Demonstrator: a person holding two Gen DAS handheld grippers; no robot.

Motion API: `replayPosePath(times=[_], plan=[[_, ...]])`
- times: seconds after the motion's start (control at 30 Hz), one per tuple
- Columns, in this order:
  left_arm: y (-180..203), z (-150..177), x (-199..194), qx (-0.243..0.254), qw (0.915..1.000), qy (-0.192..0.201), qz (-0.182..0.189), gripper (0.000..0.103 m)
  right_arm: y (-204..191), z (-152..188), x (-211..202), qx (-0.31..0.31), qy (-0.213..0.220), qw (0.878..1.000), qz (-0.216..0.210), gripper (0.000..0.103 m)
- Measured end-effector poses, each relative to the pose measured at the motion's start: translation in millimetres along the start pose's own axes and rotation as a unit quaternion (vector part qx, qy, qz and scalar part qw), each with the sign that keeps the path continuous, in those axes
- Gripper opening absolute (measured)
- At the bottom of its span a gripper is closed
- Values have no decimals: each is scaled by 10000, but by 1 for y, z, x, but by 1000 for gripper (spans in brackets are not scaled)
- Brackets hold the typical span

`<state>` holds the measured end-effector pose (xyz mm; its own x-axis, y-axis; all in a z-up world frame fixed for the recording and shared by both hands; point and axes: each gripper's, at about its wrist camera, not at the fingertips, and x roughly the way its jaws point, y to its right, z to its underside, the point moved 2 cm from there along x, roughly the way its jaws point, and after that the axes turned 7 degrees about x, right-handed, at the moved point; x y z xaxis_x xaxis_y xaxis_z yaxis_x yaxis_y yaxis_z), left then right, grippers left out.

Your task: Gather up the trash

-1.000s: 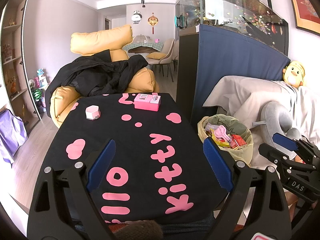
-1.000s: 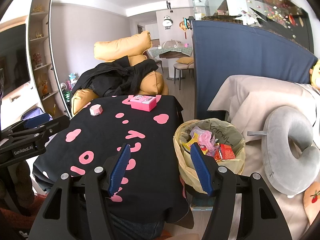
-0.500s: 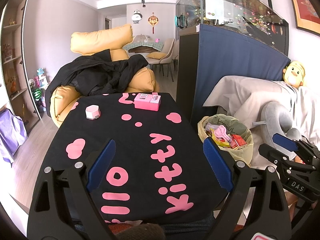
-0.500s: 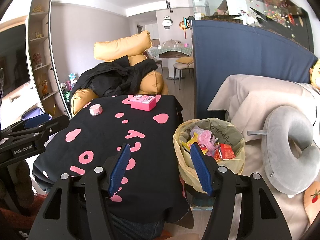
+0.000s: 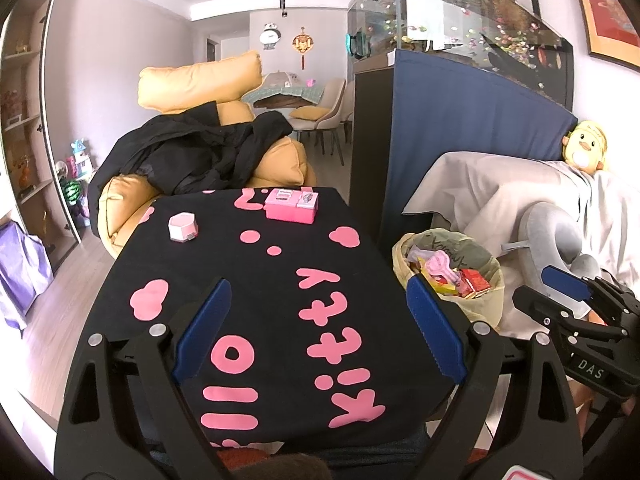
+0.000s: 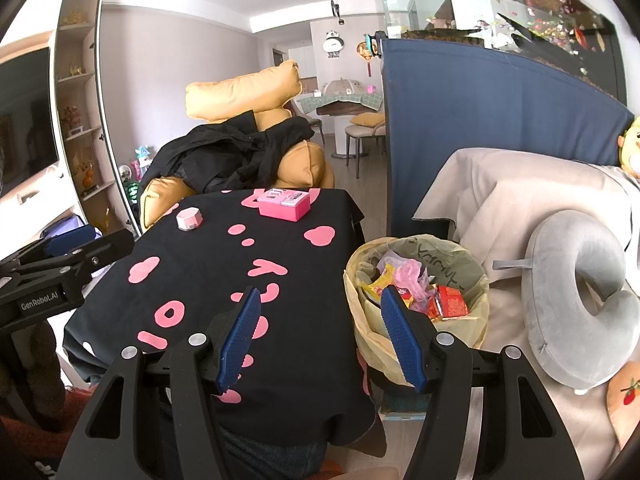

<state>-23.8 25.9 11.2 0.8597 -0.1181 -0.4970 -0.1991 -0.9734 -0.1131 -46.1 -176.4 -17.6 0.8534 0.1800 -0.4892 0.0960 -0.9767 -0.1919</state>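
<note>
I hold the left gripper (image 5: 316, 328) and the right gripper (image 6: 320, 336) with jaws spread wide and nothing between them. The trash bin (image 6: 416, 292), stuffed with wrappers, stands at two o'clock beside the black tablecloth (image 5: 256, 280); a pink box (image 5: 292, 205) sits at twelve.

wrist views, angled down, sharing table (image 5: 256, 272)

Lined bin (image 6: 416, 320) beside table, upright, full of wrappers (image 6: 448, 300); pink box (image 6: 284, 204) on cloth
</note>
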Motion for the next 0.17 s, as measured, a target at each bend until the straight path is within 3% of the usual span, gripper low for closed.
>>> replayPosePath(times=[0.17], plan=[[-16, 1, 15, -165, 9994, -302, -41, 85, -1, 3, 14, -123, -62, 9999, 73, 59]])
